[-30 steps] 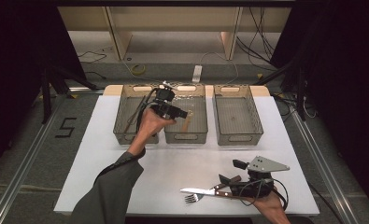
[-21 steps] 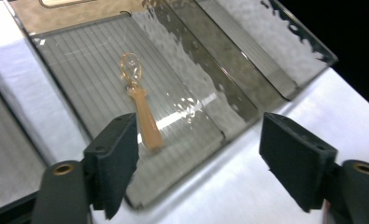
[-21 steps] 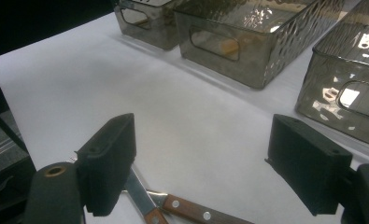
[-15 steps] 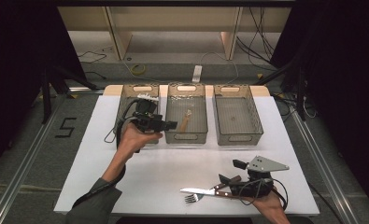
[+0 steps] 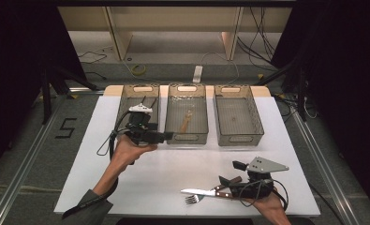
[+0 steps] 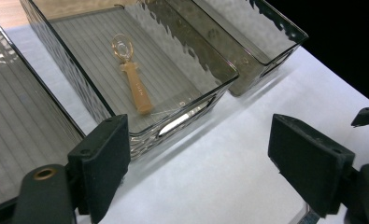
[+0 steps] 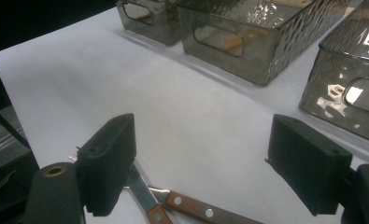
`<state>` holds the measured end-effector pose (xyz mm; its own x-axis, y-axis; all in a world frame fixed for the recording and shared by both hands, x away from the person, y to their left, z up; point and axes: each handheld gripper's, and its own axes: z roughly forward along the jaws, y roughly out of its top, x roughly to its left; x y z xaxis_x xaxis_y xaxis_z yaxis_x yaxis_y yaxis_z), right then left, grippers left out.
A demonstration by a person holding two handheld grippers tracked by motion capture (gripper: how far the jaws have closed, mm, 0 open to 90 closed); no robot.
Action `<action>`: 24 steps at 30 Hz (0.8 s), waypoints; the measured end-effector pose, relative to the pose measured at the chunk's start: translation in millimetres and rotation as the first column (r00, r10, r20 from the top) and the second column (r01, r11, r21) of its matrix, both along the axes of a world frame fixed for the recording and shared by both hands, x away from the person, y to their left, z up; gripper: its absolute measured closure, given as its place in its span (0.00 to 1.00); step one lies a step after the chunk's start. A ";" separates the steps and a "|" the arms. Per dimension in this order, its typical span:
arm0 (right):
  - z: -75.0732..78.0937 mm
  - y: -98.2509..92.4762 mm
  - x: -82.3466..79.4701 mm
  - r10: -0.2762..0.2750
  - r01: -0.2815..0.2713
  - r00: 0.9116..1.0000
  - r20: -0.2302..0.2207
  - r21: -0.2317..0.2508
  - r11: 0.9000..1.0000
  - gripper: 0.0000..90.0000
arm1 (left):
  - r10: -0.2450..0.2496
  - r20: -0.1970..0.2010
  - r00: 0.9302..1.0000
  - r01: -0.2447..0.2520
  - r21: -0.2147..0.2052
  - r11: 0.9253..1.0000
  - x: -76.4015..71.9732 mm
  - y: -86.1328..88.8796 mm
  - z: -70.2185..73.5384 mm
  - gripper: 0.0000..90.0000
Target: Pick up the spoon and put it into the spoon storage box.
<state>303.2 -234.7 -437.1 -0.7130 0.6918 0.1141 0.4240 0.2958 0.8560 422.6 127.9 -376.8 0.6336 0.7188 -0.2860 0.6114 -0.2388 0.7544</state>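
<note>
A small wooden spoon (image 6: 131,81) lies flat on the floor of the middle clear bin (image 5: 187,139), and the high view shows the spoon (image 5: 186,121) there too. My left gripper (image 5: 167,137) hovers just in front of the gap between the left and middle bins, pointing right. Its jaws have just been opening and stand open with nothing between them (image 6: 198,135). My right gripper (image 5: 228,176) rests open near the table's front right edge. A knife (image 5: 199,191) and a fork (image 5: 192,200) with wooden handles (image 7: 191,208) lie just under and ahead of the right gripper (image 7: 201,144).
Three clear grey bins stand in a row at the back of the white table (image 5: 173,168): left bin (image 5: 126,101), middle, and right bin (image 5: 236,139). The floor and table legs lie beyond the table's edges.
My left hand has drawn back from over the middle bin toward the near left, and the spoon now lies loose in that bin. The right gripper has kept still.
</note>
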 end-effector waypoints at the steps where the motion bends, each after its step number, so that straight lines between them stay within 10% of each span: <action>1: 0.0 0.1 -0.1 0.001 -0.001 1.000 -0.001 -0.001 1.000 0.27 | -0.004 0.000 1.000 0.004 0.003 1.000 -1.0 0.9 -1.0 0.22; 24: -1.1 2.1 0.6 0.039 -0.040 0.999 -0.023 -0.041 0.998 0.28 | -0.046 0.079 0.996 0.049 -0.031 0.998 -31.0 10.2 -27.1 0.18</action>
